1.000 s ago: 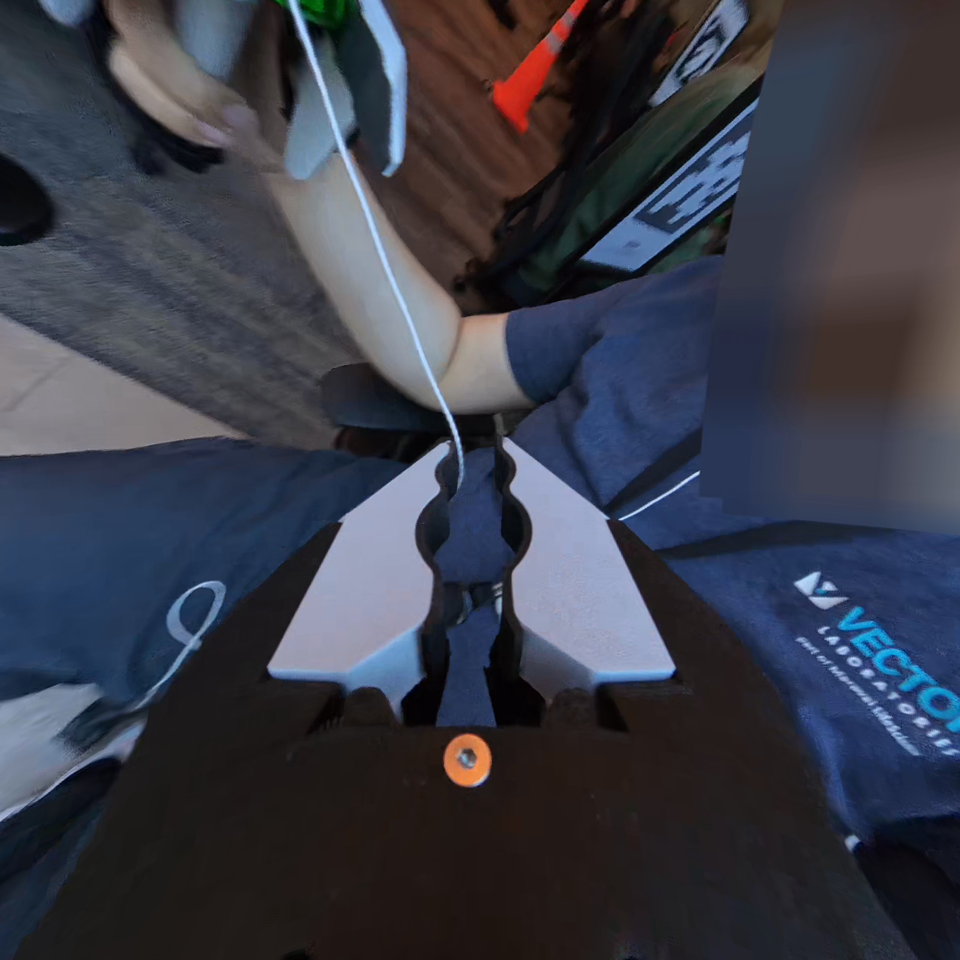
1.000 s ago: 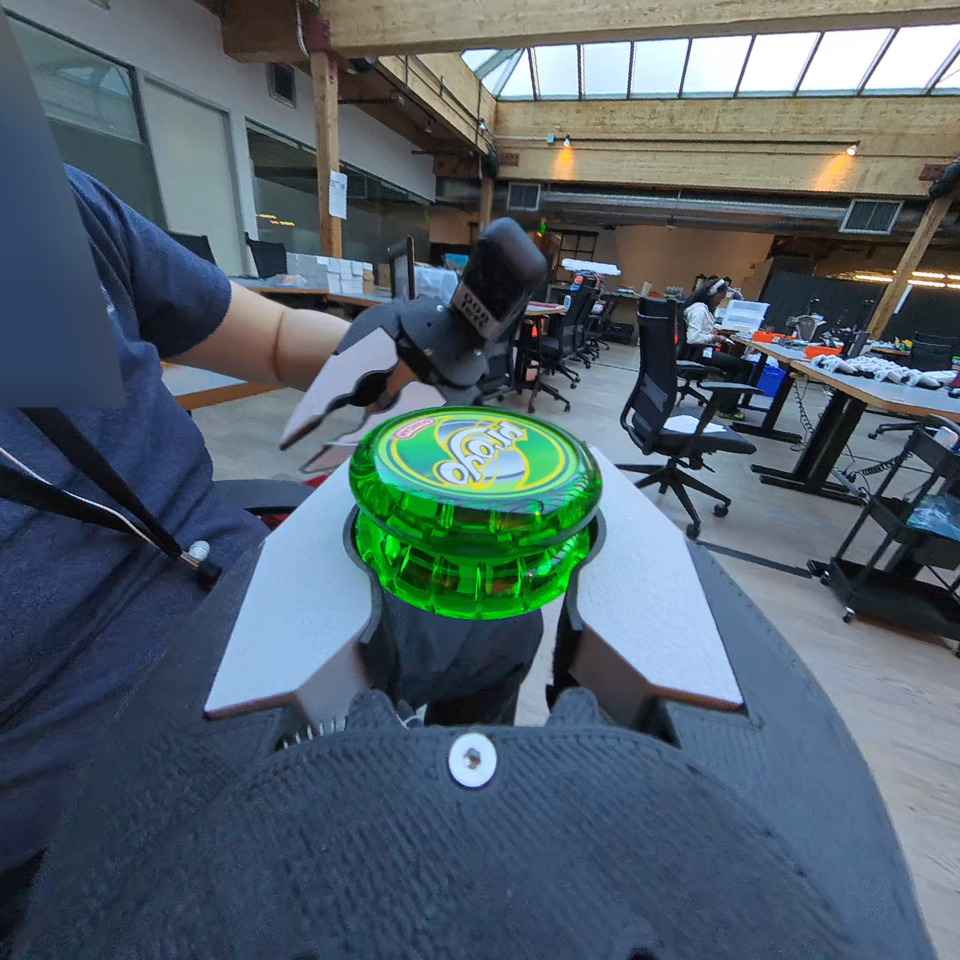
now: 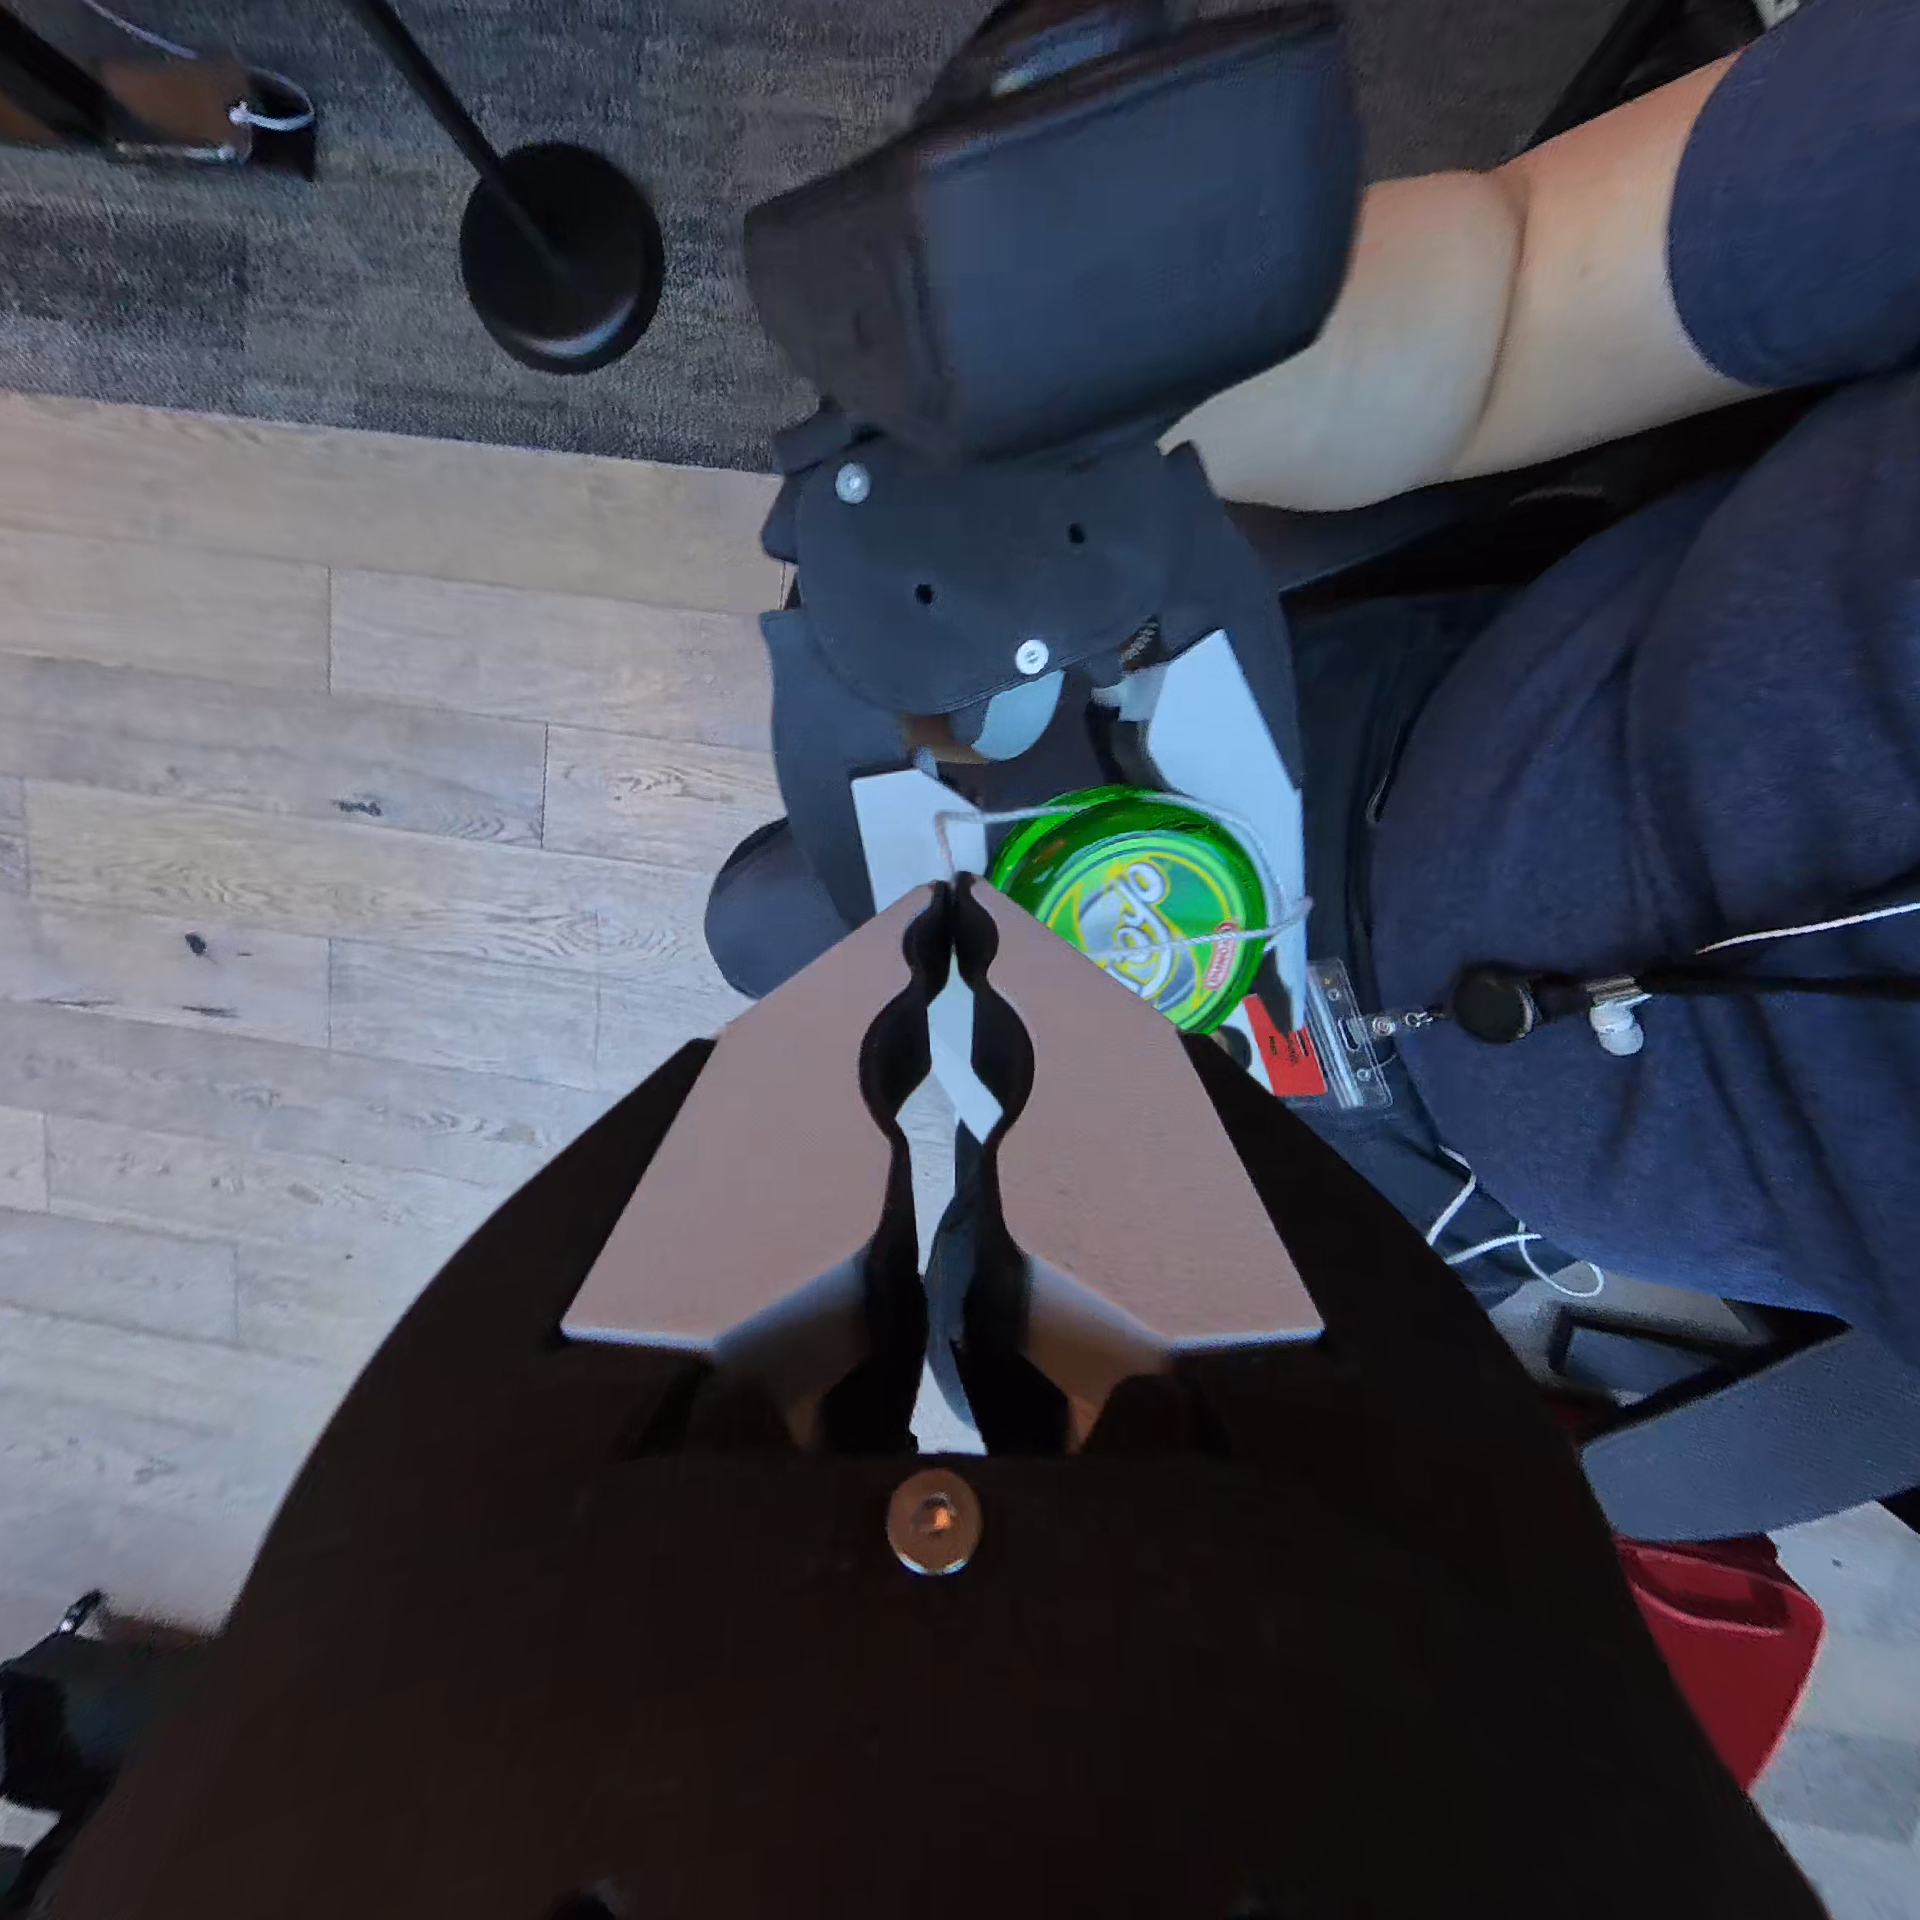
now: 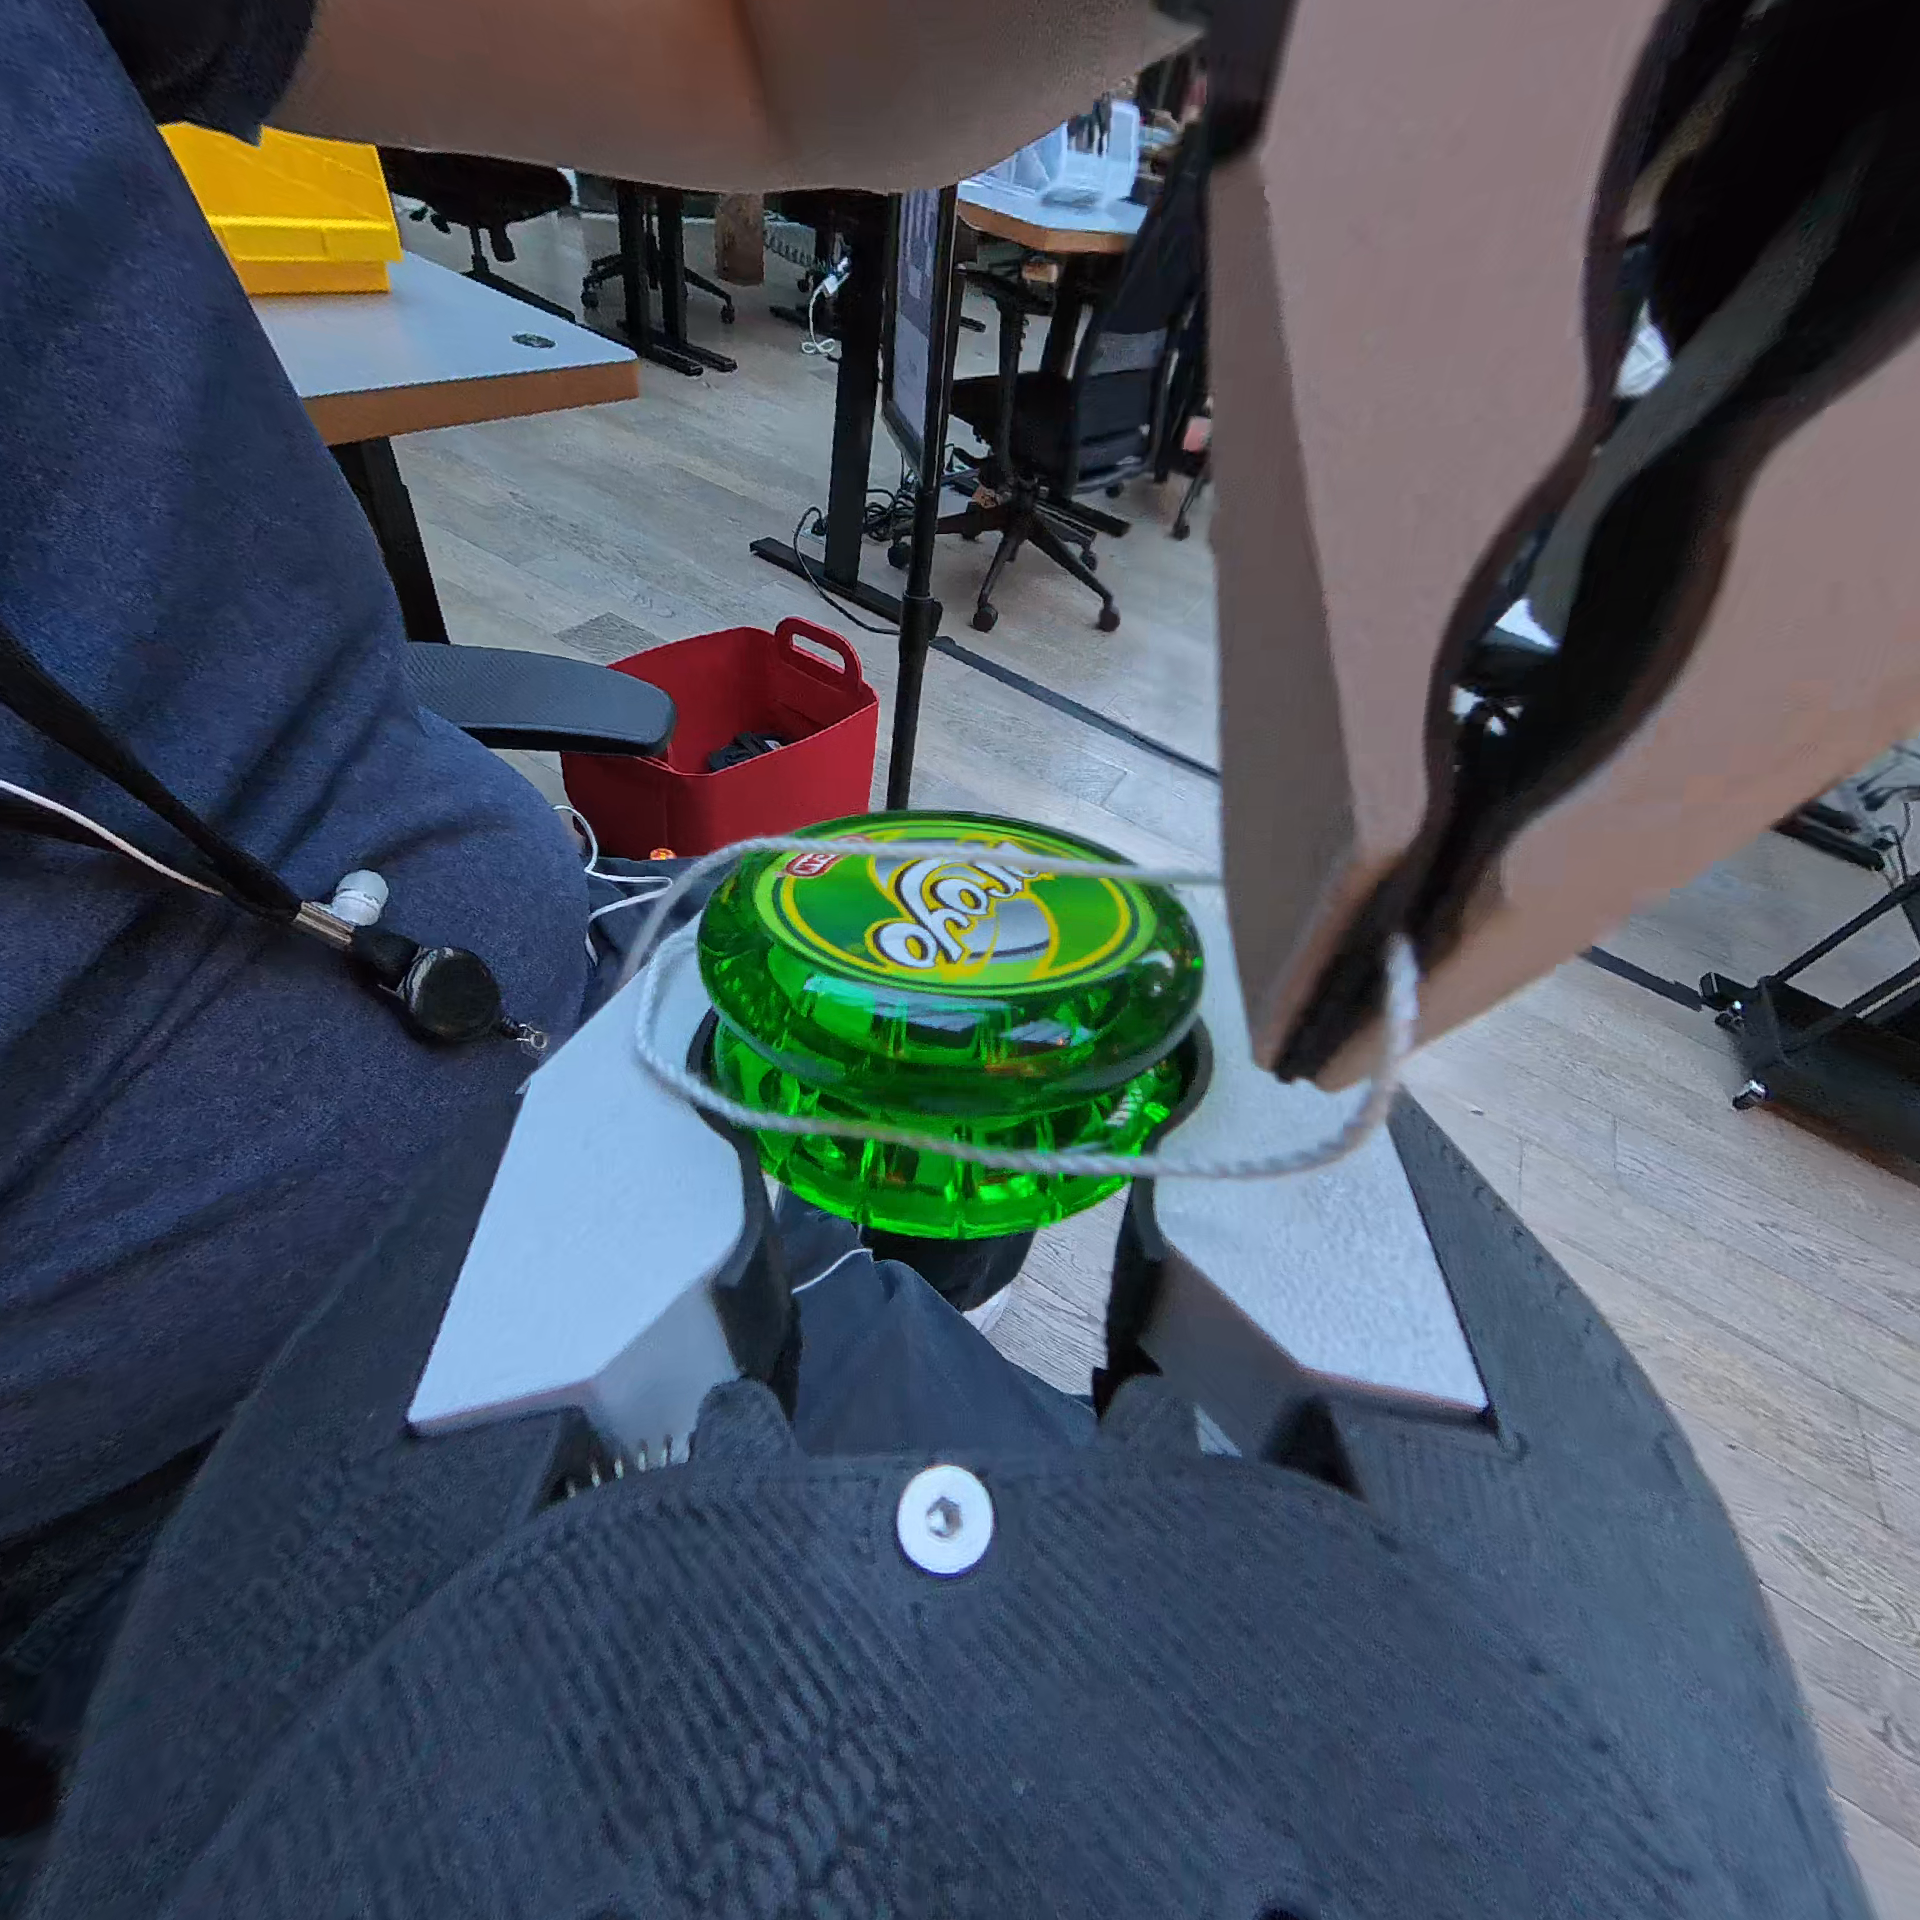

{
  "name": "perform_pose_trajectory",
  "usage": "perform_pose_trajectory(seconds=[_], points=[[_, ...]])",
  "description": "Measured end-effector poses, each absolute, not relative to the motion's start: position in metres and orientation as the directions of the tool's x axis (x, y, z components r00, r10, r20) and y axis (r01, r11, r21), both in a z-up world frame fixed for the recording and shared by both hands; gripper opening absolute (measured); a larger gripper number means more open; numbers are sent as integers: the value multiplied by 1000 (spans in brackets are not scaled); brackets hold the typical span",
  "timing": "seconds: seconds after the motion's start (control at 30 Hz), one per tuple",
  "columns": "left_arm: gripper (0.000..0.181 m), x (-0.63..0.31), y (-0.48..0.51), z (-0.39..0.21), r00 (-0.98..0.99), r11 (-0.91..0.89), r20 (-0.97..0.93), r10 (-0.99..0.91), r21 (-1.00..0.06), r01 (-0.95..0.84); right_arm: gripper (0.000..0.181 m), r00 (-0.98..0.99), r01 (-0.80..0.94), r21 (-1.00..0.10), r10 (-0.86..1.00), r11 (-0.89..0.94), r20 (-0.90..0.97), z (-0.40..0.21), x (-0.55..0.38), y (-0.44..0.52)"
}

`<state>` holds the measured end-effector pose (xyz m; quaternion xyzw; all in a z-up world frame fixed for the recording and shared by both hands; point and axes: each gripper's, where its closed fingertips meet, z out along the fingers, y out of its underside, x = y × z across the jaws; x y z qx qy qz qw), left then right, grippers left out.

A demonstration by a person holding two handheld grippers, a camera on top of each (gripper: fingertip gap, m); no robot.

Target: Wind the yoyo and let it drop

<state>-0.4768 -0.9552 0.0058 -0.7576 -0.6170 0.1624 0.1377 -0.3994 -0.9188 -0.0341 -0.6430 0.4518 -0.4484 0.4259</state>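
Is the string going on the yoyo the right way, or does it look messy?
A bit messy. The string loops loosely around the outside of the green yoyo, one strand lying across its top face, not snug in the groove. The left gripper pinches it; the right gripper holds the yoyo.

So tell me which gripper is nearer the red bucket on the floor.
Probably right. The right gripper, clamping the yoyo, sits just in front of the red bucket; the left gripper hangs above the yoyo's far side.

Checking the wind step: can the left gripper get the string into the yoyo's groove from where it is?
Probably yes: left gripper, pinching the string, sits beside the yoyo, groove side exposed above the right gripper.
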Motion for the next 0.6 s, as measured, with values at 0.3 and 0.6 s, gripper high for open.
perform_pose_trajectory(seconds=[0.3,0.6], points=[[0,-458,-963,-3,61,-45,22,998,-442,896,75,103,-195,-948,-966,-252,235,-26,-417,-933],[0,-430,-947,-19,-4,43,78,997,-511,859,75,51,-90,-976,-980,-196,193,-6,-441,-945]])
